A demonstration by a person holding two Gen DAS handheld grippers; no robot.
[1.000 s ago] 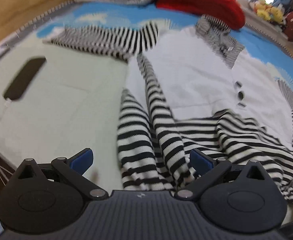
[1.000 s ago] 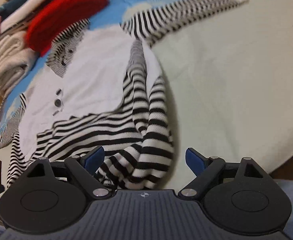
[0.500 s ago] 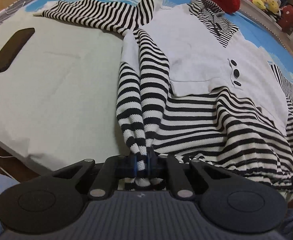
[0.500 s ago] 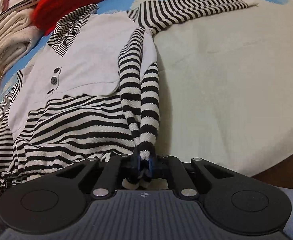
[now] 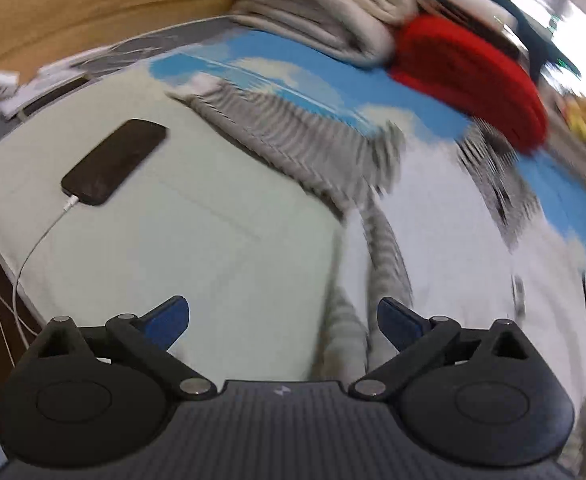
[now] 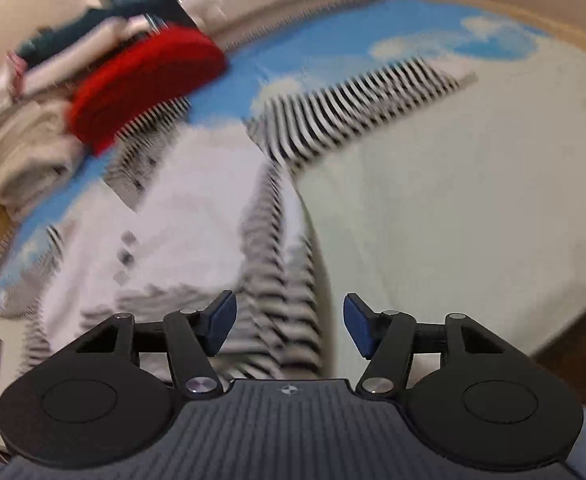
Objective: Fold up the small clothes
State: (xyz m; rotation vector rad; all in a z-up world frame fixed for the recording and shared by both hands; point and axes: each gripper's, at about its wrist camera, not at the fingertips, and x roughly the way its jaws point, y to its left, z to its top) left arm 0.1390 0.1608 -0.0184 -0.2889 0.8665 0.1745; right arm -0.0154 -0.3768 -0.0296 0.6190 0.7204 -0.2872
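Just then both claws stood released over the near edge of the little sweater (image 6: 197, 216), which lay spread flat on the pale green pad (image 6: 453, 208), its white front up and its striped hem closest to the person. The left gripper (image 5: 283, 318) had just sprung its jaws wide, with the folded-in striped sleeve (image 5: 385, 248) lying below and between the blue pads (image 5: 169, 316), untouched. The right gripper (image 6: 289, 328) had also been opening, though less far, and the same strip of striped knit lay under its gap, free of both pads.

From the sweater, the other striped sleeve (image 6: 357, 104) reached out sideways onto the pad, not yet folded. Beyond the sweater's collar sat a red knitted thing (image 6: 145, 84) against a stack of folded laundry (image 5: 325, 8). Well off to the sleeve's side lay a dark phone (image 5: 113, 162) on its white cable (image 5: 37, 244).

To my eye the risk was the narrow fold itself: the sleeve laid along the body looked loose and could slide back off if the next grab tugged the hem. Both views were badly smeared, so a hurried reach for the outstretched sleeve might also pinch the pad beneath, or sweep toward the phone and snag its cable.
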